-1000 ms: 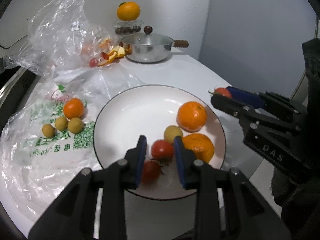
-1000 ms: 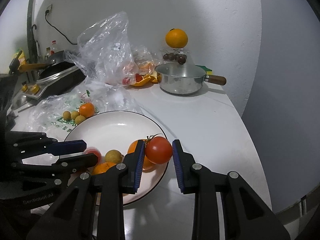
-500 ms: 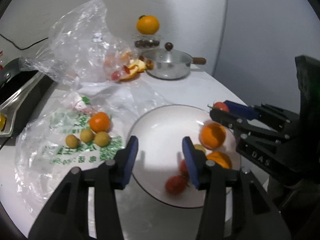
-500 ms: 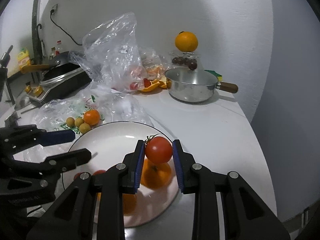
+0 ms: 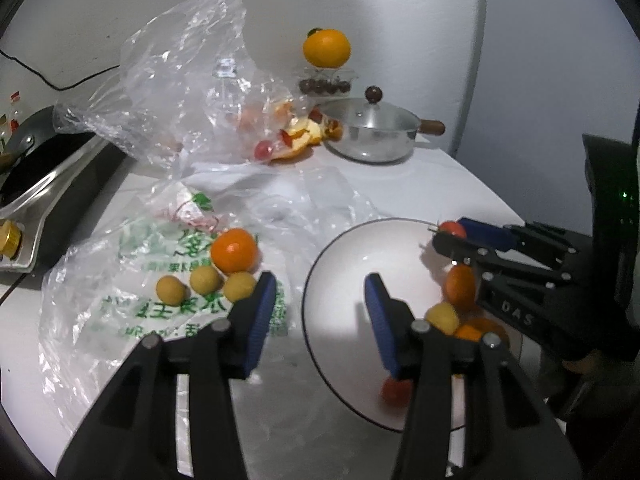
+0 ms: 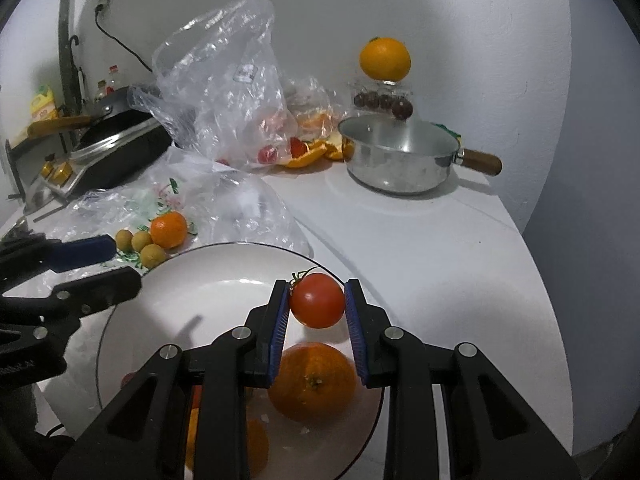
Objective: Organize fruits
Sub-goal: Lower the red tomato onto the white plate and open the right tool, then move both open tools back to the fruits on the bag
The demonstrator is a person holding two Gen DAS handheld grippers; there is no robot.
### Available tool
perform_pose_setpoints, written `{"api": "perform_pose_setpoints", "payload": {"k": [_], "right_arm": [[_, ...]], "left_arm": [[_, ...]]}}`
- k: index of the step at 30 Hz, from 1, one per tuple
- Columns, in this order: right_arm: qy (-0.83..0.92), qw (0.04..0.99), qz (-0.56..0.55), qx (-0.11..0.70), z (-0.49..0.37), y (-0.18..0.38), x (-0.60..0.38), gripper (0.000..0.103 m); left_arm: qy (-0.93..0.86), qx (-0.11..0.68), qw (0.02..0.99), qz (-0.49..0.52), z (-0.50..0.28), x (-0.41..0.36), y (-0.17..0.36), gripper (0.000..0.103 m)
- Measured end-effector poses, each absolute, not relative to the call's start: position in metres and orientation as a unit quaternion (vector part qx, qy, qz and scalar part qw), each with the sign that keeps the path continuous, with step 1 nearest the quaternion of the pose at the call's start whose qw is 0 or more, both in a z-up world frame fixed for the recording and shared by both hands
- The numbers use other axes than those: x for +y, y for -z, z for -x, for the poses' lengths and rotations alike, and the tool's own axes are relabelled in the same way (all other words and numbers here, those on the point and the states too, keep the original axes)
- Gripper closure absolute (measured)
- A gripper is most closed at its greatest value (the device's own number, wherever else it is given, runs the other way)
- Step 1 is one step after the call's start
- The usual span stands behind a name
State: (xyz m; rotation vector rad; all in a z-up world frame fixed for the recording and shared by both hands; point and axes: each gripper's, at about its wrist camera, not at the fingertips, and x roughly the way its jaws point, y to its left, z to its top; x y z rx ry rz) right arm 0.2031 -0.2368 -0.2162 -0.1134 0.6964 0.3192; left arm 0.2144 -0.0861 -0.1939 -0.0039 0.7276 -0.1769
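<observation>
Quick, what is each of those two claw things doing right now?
Left gripper: open, holding nothing.
Right gripper: shut on a small round red tomato above the white plate.

A second ago the left tongs gripped a small tomato on the plate. They have since let it go, spread apart with nothing between them, and swung left toward the plate's rim. The right tongs have carried their tomato from the plate's near edge over the orange.
</observation>
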Motion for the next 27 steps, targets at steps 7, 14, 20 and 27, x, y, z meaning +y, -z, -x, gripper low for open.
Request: {"api": "perform_pose_setpoints", "payload": {"k": [7,14,20,27], "right_arm": [[-0.146,0.926,0.057,0.344,-0.203,0.215,-0.235,0.073],[-0.135,0.929,0.064,0.339,-0.198,0.207,-0.231,0.066],[-0.132,0.932,0.07,0.331,-0.189,0.198,-0.222,0.066],[-0.134,0.935,0.076,0.318,-0.179,0.185,-0.206,0.066]], "left_arm": [[0.082,0.35,0.933,0.006,-0.213,-0.079,0.193,0.056],[0.081,0.341,0.936,0.01,-0.207,-0.068,0.187,0.056],[0.077,0.331,0.94,0.015,-0.2,-0.055,0.18,0.056],[0.07,0.322,0.944,0.022,-0.191,-0.037,0.175,0.056]]}}
